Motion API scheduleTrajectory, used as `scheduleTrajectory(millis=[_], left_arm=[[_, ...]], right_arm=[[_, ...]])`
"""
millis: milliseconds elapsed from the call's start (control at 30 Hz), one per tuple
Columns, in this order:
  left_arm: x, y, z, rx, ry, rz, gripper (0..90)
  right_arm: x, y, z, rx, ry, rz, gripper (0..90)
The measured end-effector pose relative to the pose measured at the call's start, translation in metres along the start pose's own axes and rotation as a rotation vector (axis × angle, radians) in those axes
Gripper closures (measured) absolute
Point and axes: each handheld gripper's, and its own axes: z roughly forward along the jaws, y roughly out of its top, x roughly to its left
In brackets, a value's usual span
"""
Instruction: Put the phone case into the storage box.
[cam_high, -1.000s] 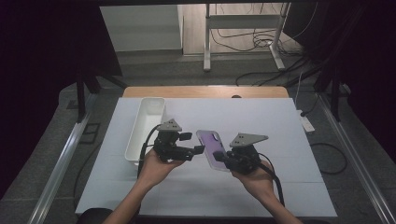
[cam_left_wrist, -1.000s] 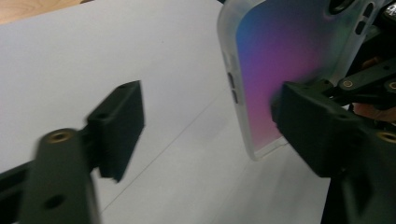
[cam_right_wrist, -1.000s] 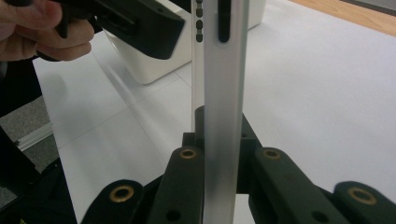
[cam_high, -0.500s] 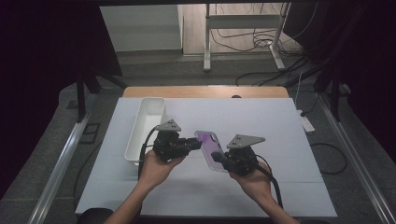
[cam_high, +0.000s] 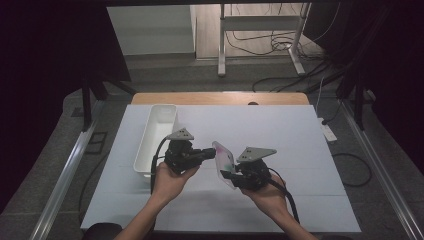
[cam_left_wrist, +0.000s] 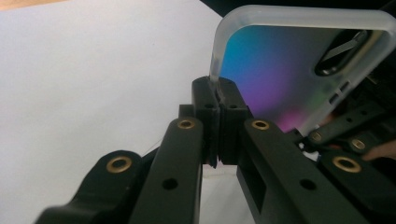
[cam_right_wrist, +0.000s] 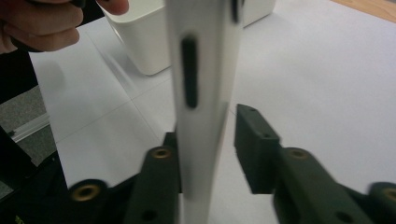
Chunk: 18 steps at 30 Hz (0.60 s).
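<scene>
At left, an empty white rectangular plastic bin (cam_high: 155, 137). Your left gripper (cam_left_wrist: 217, 95) is pinched closed on the rim of the translucent iridescent phone case (cam_left_wrist: 285, 70), held above the white table (cam_high: 300, 135). Your right gripper (cam_right_wrist: 219, 135) stands spread around its edge. Judged light, flexible, slick: grip the rim.

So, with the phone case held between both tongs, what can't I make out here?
- Inside of the white bin: high view, near wall hides its floor.
- Right tongs: right gripper view, case edge hides one pad, so contact is unclear.
- Phone case lower end: left gripper view, hidden behind the left tongs.
</scene>
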Motion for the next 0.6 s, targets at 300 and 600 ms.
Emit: scheduleTrajectory(millis=[300, 600], left_arm=[[-0.0051, -0.0008, 0.0050, 0.012, 0.022, 0.004, 88.5], [-0.0018, -0.0014, 0.0047, 0.024, 0.046, -0.004, 88.5]], right_arm=[[0.0041, 0.0012, 0.0043, -0.001, 0.010, -0.005, 45.5], [0.0062, 0.0022, 0.0065, 0.011, 0.028, -0.011, 28.0]])
